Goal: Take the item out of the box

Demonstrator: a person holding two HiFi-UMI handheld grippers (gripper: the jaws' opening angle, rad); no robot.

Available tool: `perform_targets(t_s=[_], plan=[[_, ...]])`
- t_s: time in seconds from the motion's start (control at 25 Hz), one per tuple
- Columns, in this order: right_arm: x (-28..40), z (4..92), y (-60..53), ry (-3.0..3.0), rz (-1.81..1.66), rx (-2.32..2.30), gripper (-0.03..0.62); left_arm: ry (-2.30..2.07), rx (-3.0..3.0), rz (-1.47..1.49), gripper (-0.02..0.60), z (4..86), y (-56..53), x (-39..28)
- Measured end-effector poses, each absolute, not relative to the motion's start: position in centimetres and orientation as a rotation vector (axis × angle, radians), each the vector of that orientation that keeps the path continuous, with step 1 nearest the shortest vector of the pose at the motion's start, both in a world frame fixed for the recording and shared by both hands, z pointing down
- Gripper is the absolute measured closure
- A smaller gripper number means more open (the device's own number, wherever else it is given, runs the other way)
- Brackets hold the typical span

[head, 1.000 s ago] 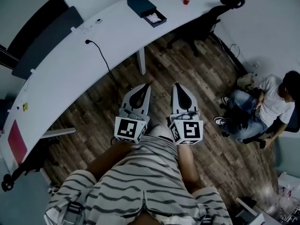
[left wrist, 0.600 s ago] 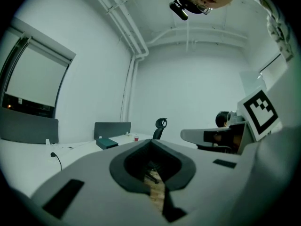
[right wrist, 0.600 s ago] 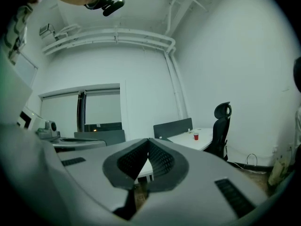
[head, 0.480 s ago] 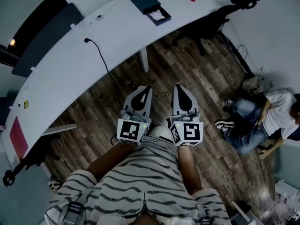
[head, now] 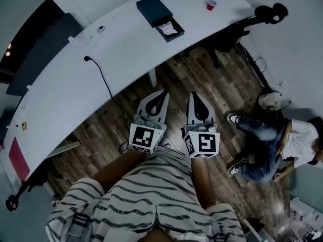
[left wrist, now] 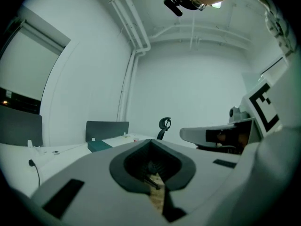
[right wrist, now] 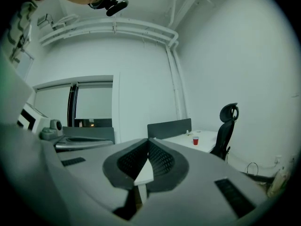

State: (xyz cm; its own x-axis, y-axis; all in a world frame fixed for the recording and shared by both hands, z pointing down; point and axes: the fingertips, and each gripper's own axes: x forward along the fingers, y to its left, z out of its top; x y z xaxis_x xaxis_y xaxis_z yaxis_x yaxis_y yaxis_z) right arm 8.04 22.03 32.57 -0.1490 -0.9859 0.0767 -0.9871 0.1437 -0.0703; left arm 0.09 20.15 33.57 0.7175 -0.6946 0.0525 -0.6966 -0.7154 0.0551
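Observation:
A dark blue box (head: 153,9) lies on the curved white desk (head: 75,100), its drawer pulled out with a white item (head: 169,28) inside. Both grippers are held level over the wooden floor, short of the desk edge and well away from the box. My left gripper (head: 162,93) is shut with nothing in it, and so is my right gripper (head: 194,94) beside it. In the left gripper view the box (left wrist: 99,146) shows far ahead over the closed jaws of the left gripper (left wrist: 151,141). The right gripper (right wrist: 149,141) also shows its jaws closed together.
A red cup (head: 211,4) stands on the desk right of the box, with a black office chair (head: 265,13) beyond it. A black cable (head: 103,79) hangs over the desk edge. A desk leg (head: 152,77) stands ahead. A person (head: 282,147) sits on the floor at the right.
Both grippers have moved forward toward the desk, still shut. The desk edge and box now sit closer in the head view.

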Motion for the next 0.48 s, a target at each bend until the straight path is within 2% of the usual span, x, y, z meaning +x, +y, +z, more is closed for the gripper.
perform_targets(t_s=[0.48], plan=[[7.0, 31.8, 5.9, -2.335, 0.231, 2.080, 0.576, -1.079, 2.841, 0.096, 0.557, 33.6, 4.2, -0.7]])
